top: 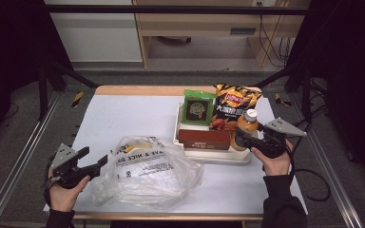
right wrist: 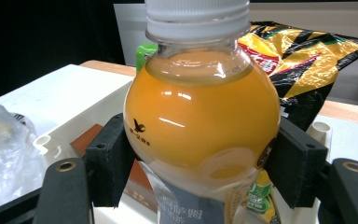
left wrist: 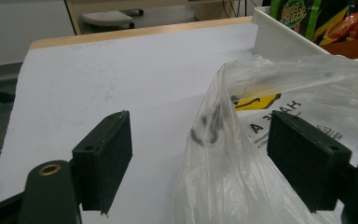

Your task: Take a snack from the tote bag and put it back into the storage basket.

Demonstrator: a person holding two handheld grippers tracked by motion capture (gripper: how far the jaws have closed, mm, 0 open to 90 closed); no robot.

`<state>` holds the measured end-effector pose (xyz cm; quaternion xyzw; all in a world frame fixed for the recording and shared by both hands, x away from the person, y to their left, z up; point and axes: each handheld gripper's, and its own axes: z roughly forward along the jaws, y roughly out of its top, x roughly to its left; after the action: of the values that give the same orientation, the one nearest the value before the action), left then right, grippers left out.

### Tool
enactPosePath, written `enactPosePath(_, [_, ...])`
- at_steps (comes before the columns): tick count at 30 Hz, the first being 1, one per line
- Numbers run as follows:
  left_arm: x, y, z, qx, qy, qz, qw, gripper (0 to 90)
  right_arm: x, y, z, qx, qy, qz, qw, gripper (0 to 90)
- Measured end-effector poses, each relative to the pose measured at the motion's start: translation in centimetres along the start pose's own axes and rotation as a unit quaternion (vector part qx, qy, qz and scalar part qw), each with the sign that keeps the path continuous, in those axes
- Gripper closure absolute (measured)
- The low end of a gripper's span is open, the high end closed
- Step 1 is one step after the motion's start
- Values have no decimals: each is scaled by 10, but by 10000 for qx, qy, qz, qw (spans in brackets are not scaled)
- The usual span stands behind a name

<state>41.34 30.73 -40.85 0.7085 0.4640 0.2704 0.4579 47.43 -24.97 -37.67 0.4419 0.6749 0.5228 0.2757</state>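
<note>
A: Straddling the orange juice bottle (right wrist: 200,126) w/ the right gripper (right wrist: 200,172) — pads at both sides of the belly, pinching it I'd say.

B: Where's it standing?

A: Upright, long axis vertical, at the near right corner of the white tray (top: 190,152), beside the brown box (top: 204,139).

B: Left gripper (left wrist: 200,163)?

A: Spread, plastic bag (top: 147,171) edge between the jaws, not clamped. Bag lies left of the bottle.

Orange juice bottle (right wrist: 200,121), white cap; clear plastic bag (top: 147,171); black-yellow crisp bag (top: 233,107)
</note>
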Motion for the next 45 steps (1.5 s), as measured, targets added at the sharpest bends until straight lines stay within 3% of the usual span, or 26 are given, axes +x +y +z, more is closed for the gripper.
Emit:
enactPosePath(22, [0,-1,1,9,14,20,10000,215,-23,-19,19,315,-122,72,9994,309])
enactPosePath(29, [0,-1,0,-5,15,11,10000,215,-25,-23,21,507,-119,-36,9986,309])
enactPosePath(36, [0,-1,0,6,15,26,10000,215,-28,-30,23,540,-82,64,9985,308])
enactPosePath(45, [0,-1,1,21,13,29,10000,215,-32,-38,25,743,-63,-11,9972,307])
